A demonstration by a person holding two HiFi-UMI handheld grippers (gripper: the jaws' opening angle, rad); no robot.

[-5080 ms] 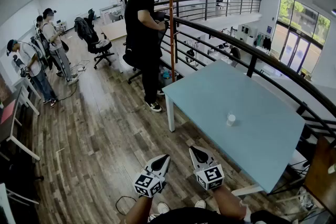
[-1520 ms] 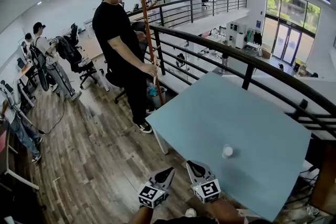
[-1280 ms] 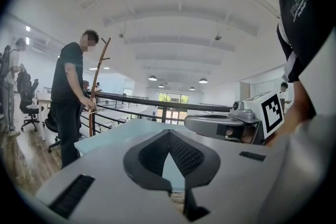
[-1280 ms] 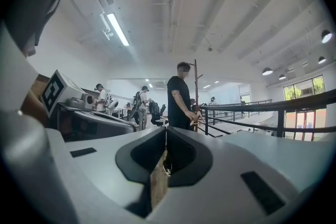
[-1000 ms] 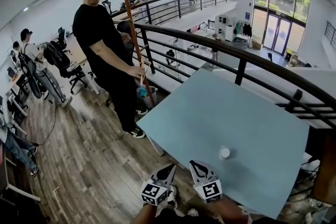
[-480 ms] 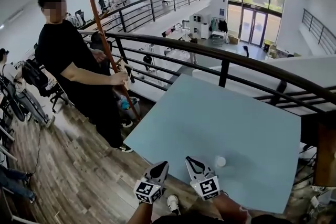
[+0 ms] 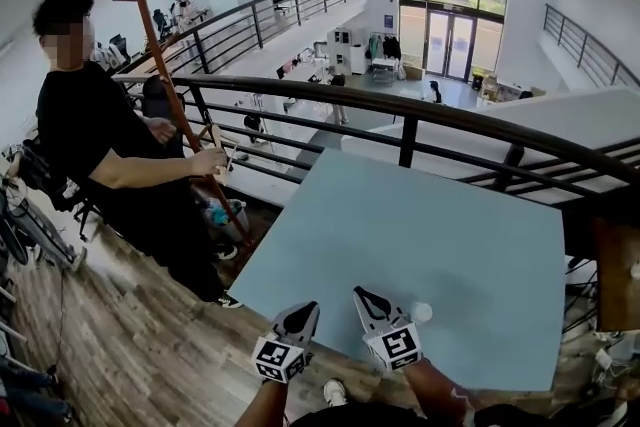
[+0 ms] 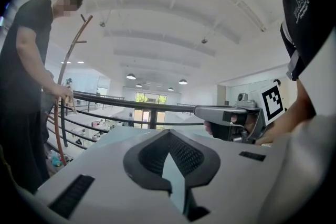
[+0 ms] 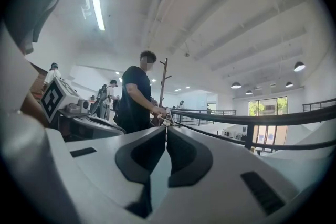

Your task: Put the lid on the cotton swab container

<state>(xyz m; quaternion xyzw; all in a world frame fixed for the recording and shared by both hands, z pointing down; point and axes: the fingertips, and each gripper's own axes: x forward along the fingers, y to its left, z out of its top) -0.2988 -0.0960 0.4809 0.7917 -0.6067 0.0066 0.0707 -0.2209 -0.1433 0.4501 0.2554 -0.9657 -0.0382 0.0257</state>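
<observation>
**Both grippers clenched and empty, container waiting near the table's edge**

At nine o'clock a person (image 7: pixel 95 165) in black is standing by and holding a wooden pole (image 7: pixel 178 105), well apart from the work.

At six o'clock the left gripper (image 7: pixel 309 307) is hovering over the floor (image 7: pixel 130 355), just off the table's (image 7: pixel 400 205) near edge. Its jaws are pressed together with nothing between them.

Just beside it, at its three o'clock, the right gripper (image 7: pixel 359 294) is reaching over that near edge. Its jaws are clenched too, and are holding nothing.

The container (image 7: pixel 421 312) is sitting on the table at three o'clock of the right gripper's tip, near it but not touching. It is too small for me to tell whether a lid is on it, and I am not making out a loose lid anywhere.

I judge this to be the approach. To do it well, both sets of jaws need to be opening before they arrive. One gripper should be steadying the container low on its wall while the other is bringing the lid level, centring it and pressing straight down. The container looks light and is close to the edge, so a sideways nudge could tip it or push it off.
</observation>
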